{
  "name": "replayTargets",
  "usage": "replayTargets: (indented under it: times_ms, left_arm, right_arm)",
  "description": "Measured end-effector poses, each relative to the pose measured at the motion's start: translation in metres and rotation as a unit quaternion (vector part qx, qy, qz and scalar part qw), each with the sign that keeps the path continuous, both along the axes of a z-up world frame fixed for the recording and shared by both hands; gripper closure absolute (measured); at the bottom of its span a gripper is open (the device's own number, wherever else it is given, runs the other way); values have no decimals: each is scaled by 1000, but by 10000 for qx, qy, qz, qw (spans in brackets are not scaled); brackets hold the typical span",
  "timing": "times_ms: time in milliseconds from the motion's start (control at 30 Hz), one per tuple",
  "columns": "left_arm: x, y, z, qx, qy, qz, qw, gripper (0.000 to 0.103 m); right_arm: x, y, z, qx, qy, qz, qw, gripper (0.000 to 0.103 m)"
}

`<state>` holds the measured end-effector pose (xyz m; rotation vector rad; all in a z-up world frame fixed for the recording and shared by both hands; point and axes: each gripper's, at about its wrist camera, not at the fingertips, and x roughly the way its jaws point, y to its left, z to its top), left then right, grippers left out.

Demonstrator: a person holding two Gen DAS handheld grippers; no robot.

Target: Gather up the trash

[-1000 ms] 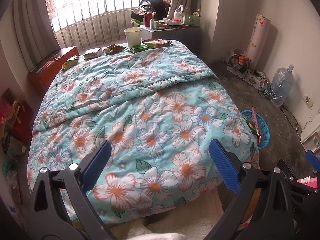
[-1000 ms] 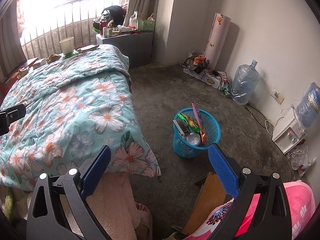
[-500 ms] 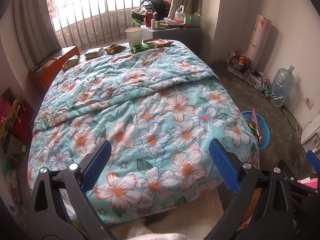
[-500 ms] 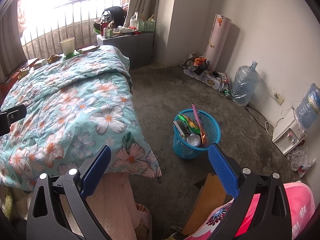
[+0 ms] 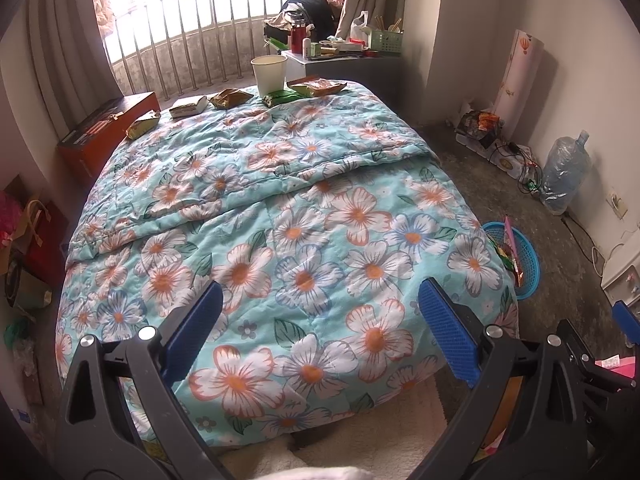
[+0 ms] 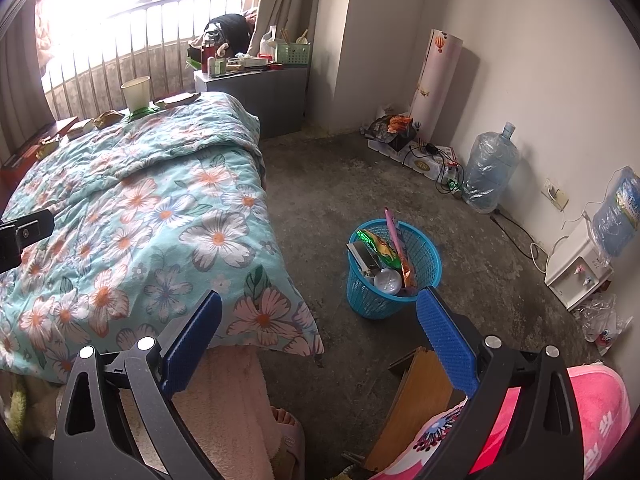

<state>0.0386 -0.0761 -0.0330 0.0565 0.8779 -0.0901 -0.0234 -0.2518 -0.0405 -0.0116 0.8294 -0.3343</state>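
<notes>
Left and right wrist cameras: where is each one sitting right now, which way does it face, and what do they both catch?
Left wrist: at the bed's foot, facing up the floral quilt to the paper cup and wrappers; left gripper open, the right gripper's black frame at the right edge.
Right wrist: same end, angled toward the floor and blue basket; right gripper open, a slippered foot below.
Shared: quilt, cup, basket, water jug.
</notes>
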Motion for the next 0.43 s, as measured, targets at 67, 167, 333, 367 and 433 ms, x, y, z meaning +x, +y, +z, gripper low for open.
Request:
replayTargets:
  times_ms: [67,167,333,367,433]
  left_arm:
    - [0,0,0,0,-3,6,10000,9]
    - [0,-1,-1,5,6,2,10000,9]
    - [0,2,-1,0,55,21,10000,9]
    - [0,2,-1,-8,58,32,10000,9]
    - [0,3,0,-17,61,51,10000,9]
  right_arm:
    - [0,0,0,3,1,1,10000,8]
    - [0,0,0,4,-5,5,10000,8]
    - [0,1,1,-1,-5,3,10000,8]
    - [0,1,1,3,-10,3,10000,8]
    - [1,2,3,5,-19,6,10000,8]
